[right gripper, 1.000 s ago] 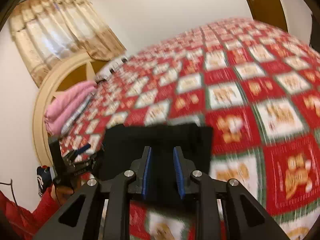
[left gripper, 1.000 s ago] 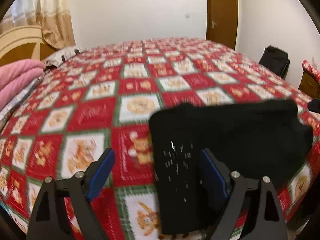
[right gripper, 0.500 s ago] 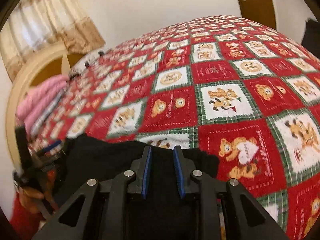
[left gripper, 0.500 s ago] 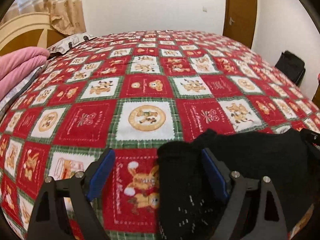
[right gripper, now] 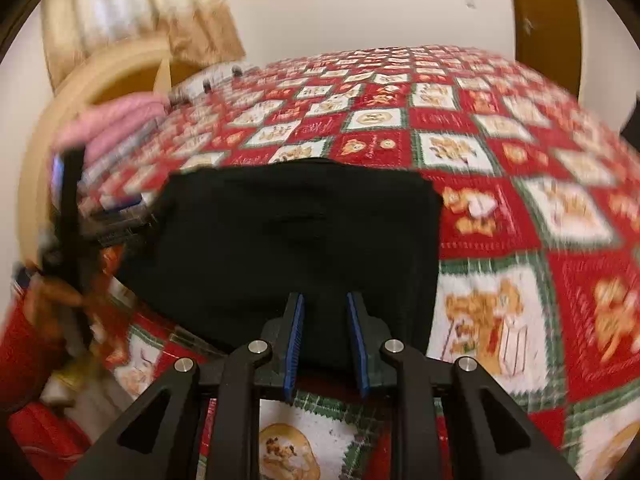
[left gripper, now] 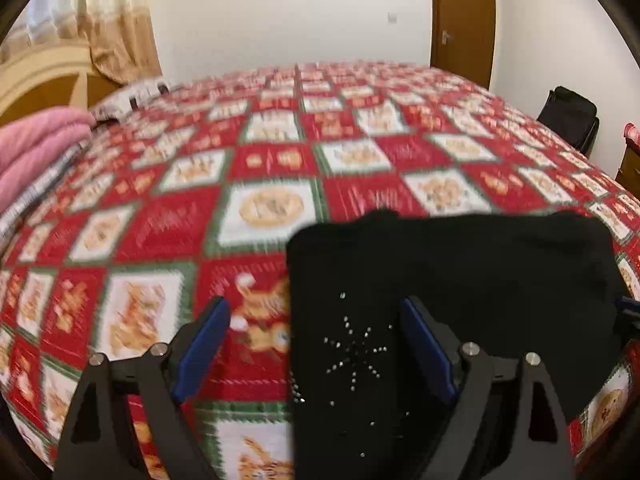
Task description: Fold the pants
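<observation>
The black pants (left gripper: 460,272) lie folded into a broad rectangle near the front edge of the bed, on a red Christmas quilt (left gripper: 272,208). A rhinestone star (left gripper: 352,352) marks their near left part. My left gripper (left gripper: 312,306) stands wide open over the pants' left edge, one finger on the quilt side and one above the cloth. My right gripper (right gripper: 326,300) is nearly closed, with the near edge of the pants (right gripper: 300,232) filling the gap between its blue pads. In the right wrist view the left gripper (right gripper: 72,208) shows blurred at the left, held by a hand in a red sleeve.
Folded pink blankets (left gripper: 36,144) are stacked at the bed's left side by a curved wooden headboard (left gripper: 40,76). A black bag (left gripper: 568,116) stands on the floor beyond the right edge. A brown door (left gripper: 460,16) is in the far wall.
My right gripper has come down toward the bed with the pants' edge still between its pads, and the pants now lie flatter. My left gripper shifted slightly and stayed open.
</observation>
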`<state>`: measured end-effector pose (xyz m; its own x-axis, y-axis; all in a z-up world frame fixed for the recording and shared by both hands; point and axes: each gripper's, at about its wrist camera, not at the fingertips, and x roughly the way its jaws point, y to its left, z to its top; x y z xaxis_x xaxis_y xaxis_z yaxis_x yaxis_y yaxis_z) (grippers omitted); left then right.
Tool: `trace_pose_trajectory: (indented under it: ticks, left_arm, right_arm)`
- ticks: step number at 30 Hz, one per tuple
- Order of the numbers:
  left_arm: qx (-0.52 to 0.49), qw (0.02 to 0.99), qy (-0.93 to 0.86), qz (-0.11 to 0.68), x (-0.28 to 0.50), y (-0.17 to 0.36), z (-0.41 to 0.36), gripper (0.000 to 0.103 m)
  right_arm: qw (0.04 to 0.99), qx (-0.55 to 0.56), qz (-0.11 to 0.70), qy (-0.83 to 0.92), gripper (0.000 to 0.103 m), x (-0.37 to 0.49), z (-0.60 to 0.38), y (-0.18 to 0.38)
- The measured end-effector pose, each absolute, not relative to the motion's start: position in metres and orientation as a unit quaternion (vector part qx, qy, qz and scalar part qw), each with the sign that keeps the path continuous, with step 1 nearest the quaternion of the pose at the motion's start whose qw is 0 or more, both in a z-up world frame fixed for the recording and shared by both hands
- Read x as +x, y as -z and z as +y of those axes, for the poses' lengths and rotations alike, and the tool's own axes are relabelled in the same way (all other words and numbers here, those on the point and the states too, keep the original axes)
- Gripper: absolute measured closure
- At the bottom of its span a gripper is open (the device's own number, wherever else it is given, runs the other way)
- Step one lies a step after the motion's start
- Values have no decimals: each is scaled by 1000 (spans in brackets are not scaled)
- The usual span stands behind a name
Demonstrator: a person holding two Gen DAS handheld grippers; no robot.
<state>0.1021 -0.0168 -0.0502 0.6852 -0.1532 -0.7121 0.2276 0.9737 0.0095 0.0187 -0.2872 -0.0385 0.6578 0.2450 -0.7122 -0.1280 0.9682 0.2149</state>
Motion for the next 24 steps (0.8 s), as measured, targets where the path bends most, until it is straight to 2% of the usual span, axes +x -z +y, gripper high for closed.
trace_pose_trajectory:
  ticks: [3,7,12,14,15,16,24]
  left_arm:
    - [37,917,98,386,103,53,-16,13]
    - [63,919,86,379,94,45,-20,13]
    - [68,923,88,370,78,34,-23,13]
    - [68,921,92,372,73,32,-24,13]
    - [67,920,95,375,72,33,-25,13]
    - [67,918,96,378,72,33,-25,13]
    - [57,910,107,395,76,41,-25,13]
  right_arm:
    - [901,153,393,-106,79,21,-304,41]
    - [896,189,388,-100,79,21,-302,30]
    - [920,131,361,-81,77,26,-272,3]
    - [927,104,357,-55,55,33,-266,1]
    - [926,107,358,-46,38,36,-268,2]
    - [926,120,356,-40,35,37,-271,3]
    - [919,150,365,-13,35,43,-290,14]
